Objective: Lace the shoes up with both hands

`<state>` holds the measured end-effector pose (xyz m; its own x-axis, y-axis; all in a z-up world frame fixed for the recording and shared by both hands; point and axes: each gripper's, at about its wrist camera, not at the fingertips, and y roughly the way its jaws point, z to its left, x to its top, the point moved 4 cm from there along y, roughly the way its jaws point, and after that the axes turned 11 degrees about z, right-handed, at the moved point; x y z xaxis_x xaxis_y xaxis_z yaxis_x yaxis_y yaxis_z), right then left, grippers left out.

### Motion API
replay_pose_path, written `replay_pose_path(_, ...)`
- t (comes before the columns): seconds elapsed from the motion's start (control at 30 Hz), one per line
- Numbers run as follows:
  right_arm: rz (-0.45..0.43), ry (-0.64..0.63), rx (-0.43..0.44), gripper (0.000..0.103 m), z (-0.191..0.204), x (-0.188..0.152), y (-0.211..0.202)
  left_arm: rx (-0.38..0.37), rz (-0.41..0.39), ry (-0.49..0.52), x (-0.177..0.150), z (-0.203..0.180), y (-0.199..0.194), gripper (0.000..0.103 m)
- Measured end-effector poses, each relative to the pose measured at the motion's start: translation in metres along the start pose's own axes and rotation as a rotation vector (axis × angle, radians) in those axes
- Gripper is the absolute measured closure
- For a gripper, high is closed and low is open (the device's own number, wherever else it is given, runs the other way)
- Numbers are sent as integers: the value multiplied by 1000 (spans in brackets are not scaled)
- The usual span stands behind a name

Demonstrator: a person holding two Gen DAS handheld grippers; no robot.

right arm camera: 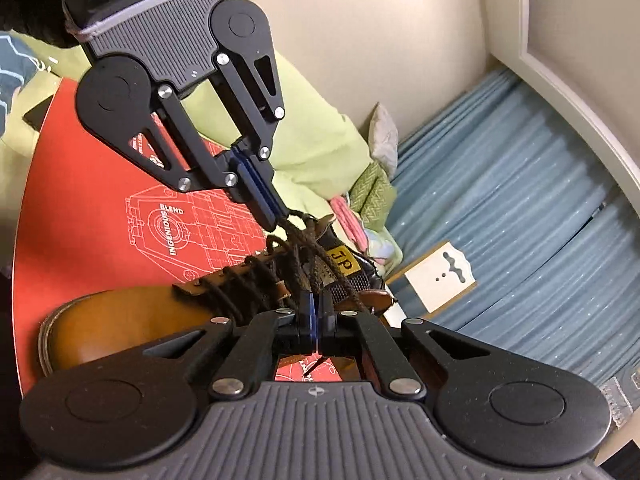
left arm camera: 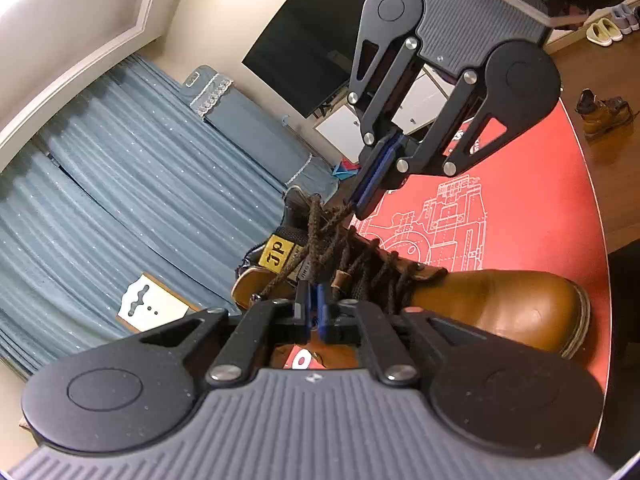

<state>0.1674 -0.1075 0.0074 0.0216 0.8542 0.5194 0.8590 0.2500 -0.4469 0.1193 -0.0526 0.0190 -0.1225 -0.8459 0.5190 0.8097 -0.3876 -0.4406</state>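
Boot near red table's curved edge.

A tan boot lies on the red worktop. The right gripper is closed at the brown laces; the left gripper meets them from above.

We worked in a home living room: pleated blue curtains hung at nine o'clock, a dark television stood at twelve, slippers lay on the wood floor at two, beyond our red round table.
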Motion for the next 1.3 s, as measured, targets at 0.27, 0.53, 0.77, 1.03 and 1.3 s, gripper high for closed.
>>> replay_pose_path(0.27, 43, -50, -9, 92, 10, -11, 7, 70, 69, 59, -19, -2, 16, 80)
replay_pose_path(0.53, 79, -47, -45, 92, 5, -24, 29, 171, 34, 156, -18, -9, 29, 84)
replay_pose_path(0.77, 79, 98, 4, 92, -11, -27, 35, 160, 16, 157, -12, -12, 21, 102)
replay_pose_path(1.03, 40, 460, 202, 92, -53, -32, 25, 92, 33, 125, -19, -14, 22, 96)
replay_pose_path(1.3, 38, 787, 419, 92, -87, -49, 26, -86, 23, -166, -24, 12, 9, 90)
